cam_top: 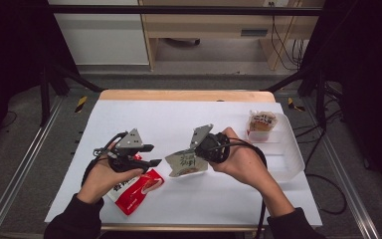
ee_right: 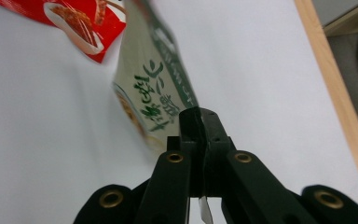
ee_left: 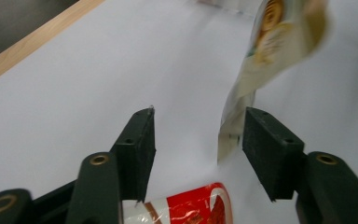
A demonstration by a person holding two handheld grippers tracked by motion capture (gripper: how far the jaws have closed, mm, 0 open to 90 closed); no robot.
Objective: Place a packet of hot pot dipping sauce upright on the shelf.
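1 pale snack packet (ee_right: 156,93) is pinched at its edge by the right gripper (ee_right: 200,122); the left gripper (ee_left: 198,135) is spread, released, above a red packet (cam_top: 135,188).

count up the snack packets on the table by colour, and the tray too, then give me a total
Red packet: 1
Pale green-lettered packet, held in the right gripper: 1
Packet in the tray: 1
Clear tray: 1
Total: 4

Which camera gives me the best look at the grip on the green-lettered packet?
The right gripper view: the right gripper is shut on the green-lettered packet at its edge. The high view shows the packet hanging small; the left gripper view shows it blurred.
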